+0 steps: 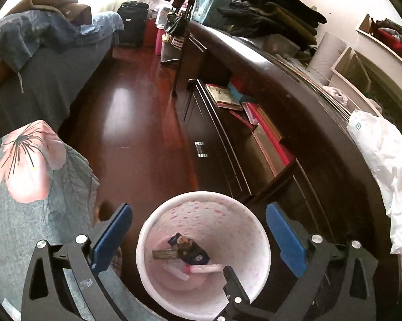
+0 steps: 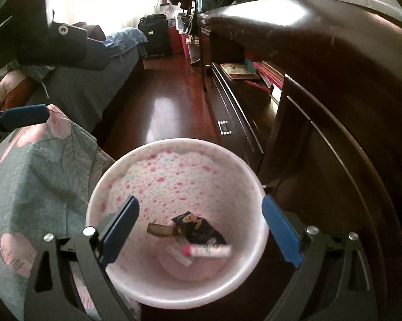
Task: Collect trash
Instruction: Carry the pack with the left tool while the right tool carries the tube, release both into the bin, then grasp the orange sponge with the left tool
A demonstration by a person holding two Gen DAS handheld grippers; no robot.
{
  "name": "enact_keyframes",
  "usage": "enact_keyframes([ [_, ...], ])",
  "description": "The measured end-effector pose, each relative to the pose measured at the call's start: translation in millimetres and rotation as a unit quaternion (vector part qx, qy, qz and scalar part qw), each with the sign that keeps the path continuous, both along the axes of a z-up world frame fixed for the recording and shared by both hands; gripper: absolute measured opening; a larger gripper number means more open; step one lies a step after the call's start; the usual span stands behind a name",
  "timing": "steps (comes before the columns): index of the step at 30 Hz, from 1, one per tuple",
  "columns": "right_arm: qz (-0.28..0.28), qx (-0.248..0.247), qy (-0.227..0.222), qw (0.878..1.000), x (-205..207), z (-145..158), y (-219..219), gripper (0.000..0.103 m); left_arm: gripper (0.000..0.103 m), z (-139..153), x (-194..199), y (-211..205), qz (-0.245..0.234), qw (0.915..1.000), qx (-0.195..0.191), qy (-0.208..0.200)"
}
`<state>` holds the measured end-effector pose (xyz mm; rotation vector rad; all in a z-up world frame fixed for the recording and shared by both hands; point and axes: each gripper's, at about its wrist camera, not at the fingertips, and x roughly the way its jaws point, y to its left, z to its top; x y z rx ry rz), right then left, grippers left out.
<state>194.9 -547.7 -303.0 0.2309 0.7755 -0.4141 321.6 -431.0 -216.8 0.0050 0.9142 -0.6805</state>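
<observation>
Both hand-held grippers hang over the pink-and-white waste bin [image 2: 174, 187], the right hand-held gripper [image 2: 201, 230] with its blue pads spread wide and nothing between them, the left hand-held gripper [image 1: 198, 238] likewise wide apart and empty above the bin's rim. Beside the bin, the flowered bedcover [image 1: 27, 187] drapes close to the rim on one side and the dark cabinet [image 1: 254, 160] stands just on the other. Inside lie a dark snack wrapper [image 2: 198, 230], a pink-capped tube [image 2: 209, 251], a small brown packet [image 2: 159, 230] and a white scrap [image 2: 179, 258], so the trash appears to be already in. On the cabinet's top, a crumpled white plastic bag [image 1: 382, 160] may be next, though I cannot be sure. The risk, as I judge it, is a finger clipping the light bin's rim and tipping it toward the bedcover, or the two grippers knocking together in this narrow gap.
</observation>
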Motion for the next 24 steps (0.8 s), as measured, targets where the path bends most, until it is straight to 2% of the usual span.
enact_keyframes([
  [6,0.004,0.012,-0.005,1.000,-13.2,8.3,9.0,0.097,0.099,8.2,-10.9,23.5,0.022,0.9995,0.011,-0.021],
  [10,0.021,0.028,-0.014,0.999,-27.1,23.4,25.9,0.097,0.099,18.4,-29.2,58.8,0.049,0.9975,0.026,-0.045],
  [14,0.046,0.041,-0.026,0.998,-41.2,42.7,53.6,0.099,0.099,25.7,-49.8,102.0,0.090,0.9914,0.058,-0.075],
  [19,0.088,0.033,-0.032,0.995,-48.9,63.3,94.5,0.099,0.099,28.9,-62.2,166.2,0.162,0.9785,0.092,-0.088],
  [24,0.133,0.019,-0.043,0.990,-50.6,84.0,136.4,0.099,0.099,19.4,-53.0,221.2,0.244,0.9599,0.121,-0.065],
])
